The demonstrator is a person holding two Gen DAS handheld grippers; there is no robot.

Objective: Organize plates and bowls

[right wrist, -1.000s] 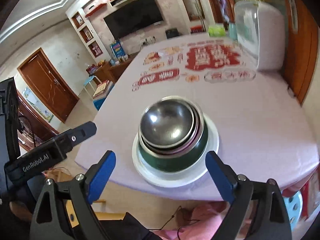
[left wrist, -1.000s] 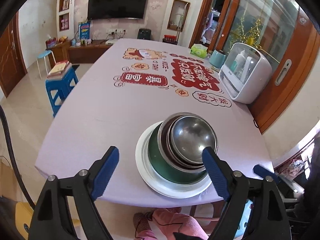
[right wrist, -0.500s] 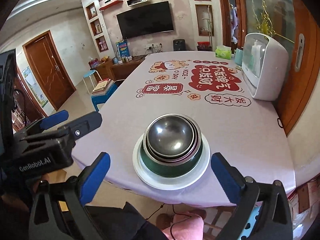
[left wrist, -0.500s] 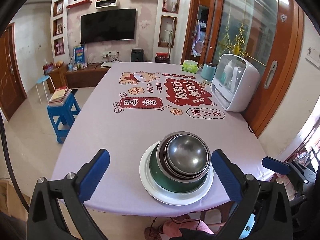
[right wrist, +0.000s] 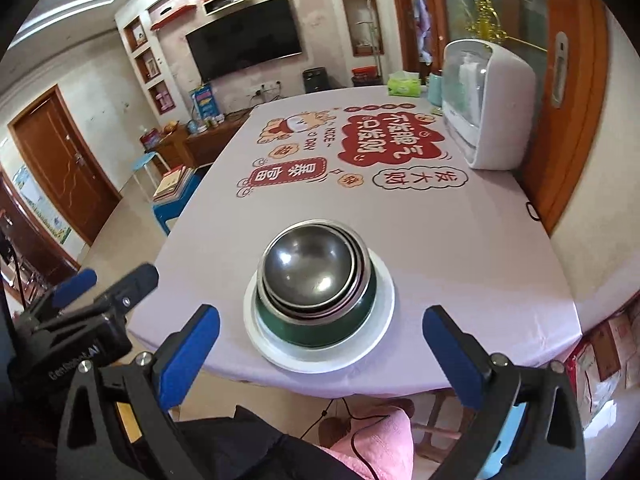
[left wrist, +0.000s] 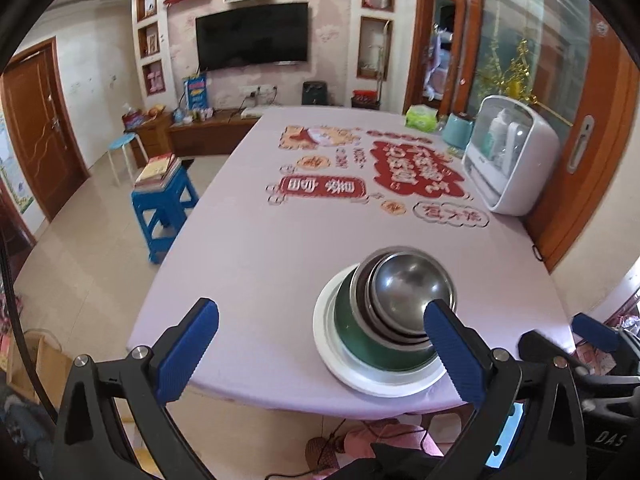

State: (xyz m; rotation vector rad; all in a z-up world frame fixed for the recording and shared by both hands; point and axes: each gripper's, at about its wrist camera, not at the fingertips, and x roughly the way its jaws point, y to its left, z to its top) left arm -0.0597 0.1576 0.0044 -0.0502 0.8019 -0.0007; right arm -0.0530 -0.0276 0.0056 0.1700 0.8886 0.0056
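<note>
Your left gripper [left wrist: 320, 344] and right gripper [right wrist: 320, 344] have just been opening and now stand fully spread, with nothing between the pads. At 12 o'clock of the right gripper, near the edge of the lilac-clothed table [right wrist: 460, 240], steel bowls nest in a green bowl [right wrist: 320, 326] on a white round plate [right wrist: 380, 280]. Expect rigid, slick metal and a breakable plate. Grip at a rim.

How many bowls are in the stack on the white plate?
3 that I can make out, nested on the white plate near the table's front edge: a green bowl at the bottom, a steel bowl inside it, and another steel bowl innermost. More could be hidden between them.
</note>
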